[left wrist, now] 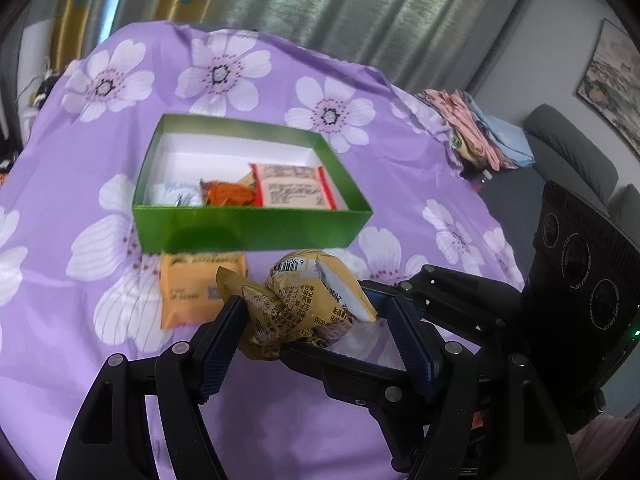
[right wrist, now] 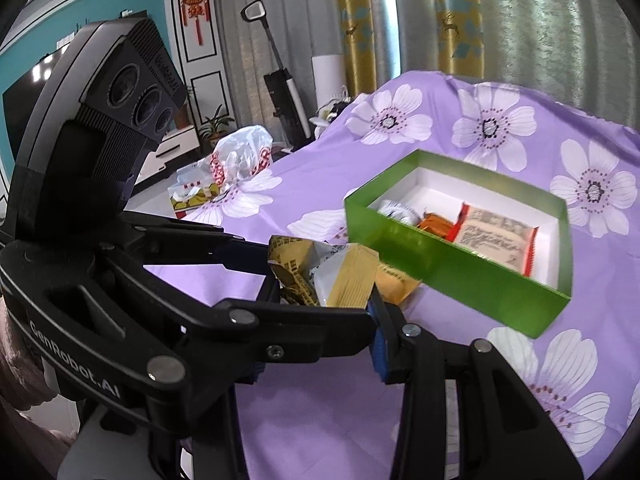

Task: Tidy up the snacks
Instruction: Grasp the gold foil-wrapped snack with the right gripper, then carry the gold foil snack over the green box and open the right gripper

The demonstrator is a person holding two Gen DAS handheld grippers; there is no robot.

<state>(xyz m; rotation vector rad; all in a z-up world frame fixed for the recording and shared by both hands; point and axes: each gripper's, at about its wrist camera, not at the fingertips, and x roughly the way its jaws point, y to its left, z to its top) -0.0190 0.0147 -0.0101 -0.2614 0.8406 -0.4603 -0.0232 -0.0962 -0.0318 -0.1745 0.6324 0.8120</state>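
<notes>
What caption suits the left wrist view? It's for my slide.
Both grippers lift a yellow snack packet toward the green box.

We see a purple cloth with large white flowers (left wrist: 280,80) covering the tabletop. Grey curtains (left wrist: 360,8) with yellow patterned panels (right wrist: 456,20) hang behind it. At one far edge lies a heap of folded fabrics in pink and pale blue (left wrist: 480,132), with a grey sofa (left wrist: 568,148) and a framed picture (left wrist: 612,80) beyond. Elsewhere we see a clear plastic bag (right wrist: 240,156), an upright vacuum cleaner (right wrist: 284,96), a red knot ornament (right wrist: 195,4), a potted plant (right wrist: 216,126) and a dark television screen (right wrist: 24,100).
</notes>
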